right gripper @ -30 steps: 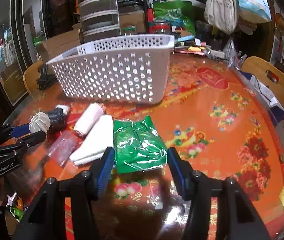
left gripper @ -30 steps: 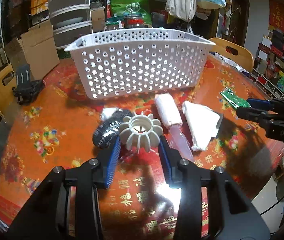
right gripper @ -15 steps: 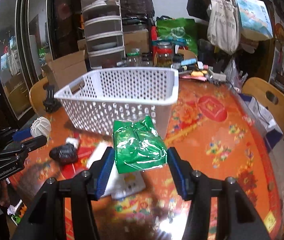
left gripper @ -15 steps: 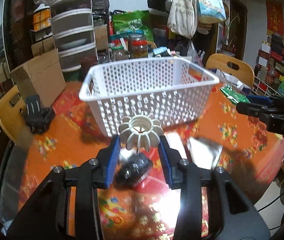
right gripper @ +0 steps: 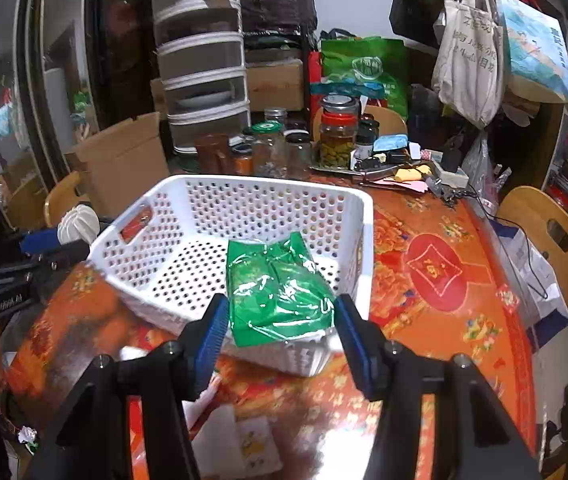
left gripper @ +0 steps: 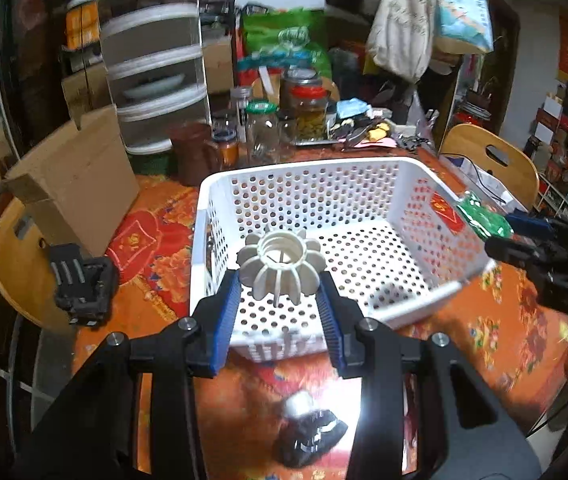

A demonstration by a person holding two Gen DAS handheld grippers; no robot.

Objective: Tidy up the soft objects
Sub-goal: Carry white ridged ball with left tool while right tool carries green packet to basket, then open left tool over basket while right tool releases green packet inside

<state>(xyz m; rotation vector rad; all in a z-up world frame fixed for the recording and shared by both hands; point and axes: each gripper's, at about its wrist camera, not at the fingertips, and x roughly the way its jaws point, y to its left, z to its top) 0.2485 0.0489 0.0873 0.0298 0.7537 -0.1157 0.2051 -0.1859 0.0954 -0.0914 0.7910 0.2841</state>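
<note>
Cluttered room, round table point(right gripper: 436, 320) with a red-orange floral cover sitting in the middle, one white perforated basket point(left gripper: 324, 184) standing on it, nothing resting inside it. Left gripper point(left gripper: 279, 300) is clamping one cream ribbed pumpkin-shaped soft toy point(left gripper: 279, 268) between its blue pads, holding it in the air over the near left part of the basket. Right gripper point(right gripper: 281, 320) is squeezing one green crinkly plastic packet point(right gripper: 277, 292) between its pads, hanging over the basket's near right corner. Both held items are off the table, neither touching the basket floor as far as can be told. In the left wrist view one black soft bundle with a white bit point(left gripper: 310, 432) is lying on the table below the gripper, outside the basket. In the right wrist view white folded cloth pieces point(right gripper: 223, 436) are lying on the table near the bottom edge, blurred, count unclear. Behind the basket several glass jars point(right gripper: 338, 136) are standing in a group, count hard to fix. One white drawer tower point(right gripper: 203, 64) is standing at the back, one cardboard box point(left gripper: 75, 176) at the left, and two wooden chairs point(left gripper: 496, 160) are showing at the table's sides.
</note>
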